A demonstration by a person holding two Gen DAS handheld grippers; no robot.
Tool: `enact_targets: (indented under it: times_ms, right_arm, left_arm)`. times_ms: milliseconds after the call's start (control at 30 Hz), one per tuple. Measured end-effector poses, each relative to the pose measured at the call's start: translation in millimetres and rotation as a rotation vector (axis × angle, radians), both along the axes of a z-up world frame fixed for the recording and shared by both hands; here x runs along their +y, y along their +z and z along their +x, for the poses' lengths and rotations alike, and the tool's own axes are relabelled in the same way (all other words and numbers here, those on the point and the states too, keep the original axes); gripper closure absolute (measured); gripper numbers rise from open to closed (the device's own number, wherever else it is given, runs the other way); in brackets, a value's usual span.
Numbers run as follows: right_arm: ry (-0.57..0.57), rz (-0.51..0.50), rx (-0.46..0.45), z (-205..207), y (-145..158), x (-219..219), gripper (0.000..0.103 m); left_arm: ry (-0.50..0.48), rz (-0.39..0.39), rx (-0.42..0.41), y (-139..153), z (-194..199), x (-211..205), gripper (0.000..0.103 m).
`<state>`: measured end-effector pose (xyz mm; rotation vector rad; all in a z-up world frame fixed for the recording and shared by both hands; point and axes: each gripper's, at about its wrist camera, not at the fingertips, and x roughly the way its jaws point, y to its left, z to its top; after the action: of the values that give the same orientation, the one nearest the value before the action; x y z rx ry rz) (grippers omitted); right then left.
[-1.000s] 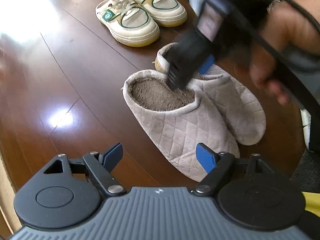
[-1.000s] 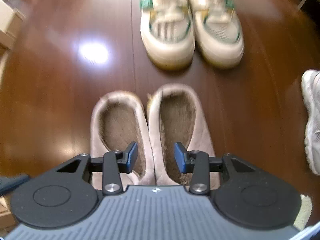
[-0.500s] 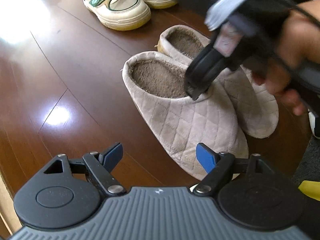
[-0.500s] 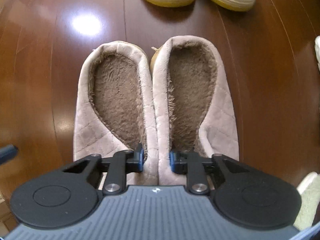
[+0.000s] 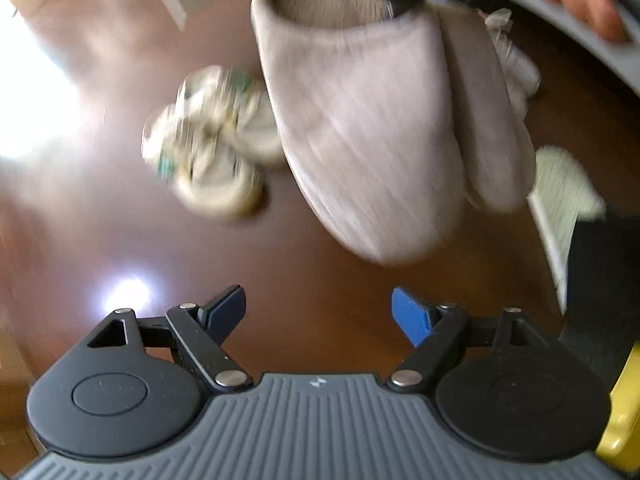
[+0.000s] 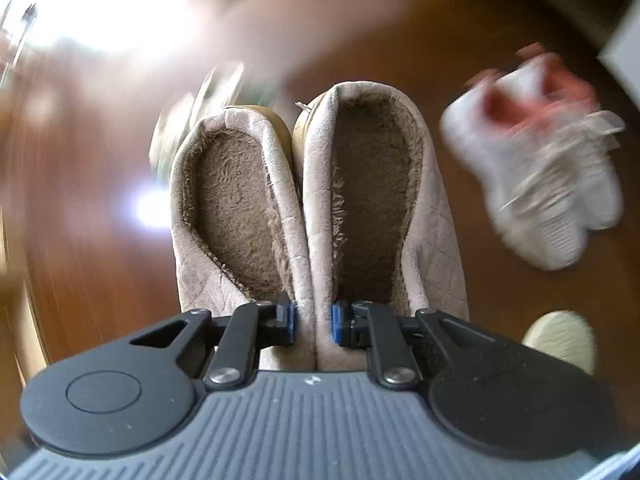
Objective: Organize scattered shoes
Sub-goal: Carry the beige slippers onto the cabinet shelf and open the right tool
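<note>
Pinching slippers (image 6: 316, 208) | right gripper (image 6: 314, 322) fingers clamped (inner edges) | left gripper (image 5: 320, 312) fingers apart

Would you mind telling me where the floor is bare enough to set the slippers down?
Bare floor lies left of the green-trimmed sneakers, toward the glare. It is crowded on the other side, around the white sneakers; the slippers hang pinched in the right gripper.

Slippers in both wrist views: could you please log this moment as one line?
right gripper: shut on slippers, both lifted off floor | left gripper: open, empty | sneakers: on floor
</note>
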<state>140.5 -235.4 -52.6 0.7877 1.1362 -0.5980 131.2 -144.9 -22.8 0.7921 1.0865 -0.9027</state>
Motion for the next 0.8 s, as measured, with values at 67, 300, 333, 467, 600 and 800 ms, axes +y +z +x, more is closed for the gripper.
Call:
enact_targets:
  times_ms: [67, 300, 333, 467, 600, 800]
  right_arm:
    - [-0.129, -0.032, -0.045, 0, 40, -49, 0.089]
    - [-0.452, -0.250, -0.167, 10, 153, -214, 0.088]
    - [-0.497, -0.283, -0.155, 14, 162, -241, 0.088]
    - [-0.577, -0.338, -0.111, 20, 170, -300, 0.088]
    - [-0.600, -0.321, -0.102, 23, 152, -367, 0.088]
    - [-0.499, -0.446, -0.097, 31, 127, -394, 0.085]
  left_arm:
    - [-0.030, -0.040, -0.023, 18, 10, -35, 0.022]
    - [-0.168, -0.181, -0.121, 69, 48, -184, 0.022]
    - [-0.188, -0.192, -0.128, 71, 50, -198, 0.022]
    - [-0.300, -0.235, -0.146, 72, 54, -266, 0.022]
    - [-0.395, -0.237, -0.136, 55, 48, -317, 0.022]
    - [-0.456, -0.299, -0.081, 27, 54, -377, 0.021]
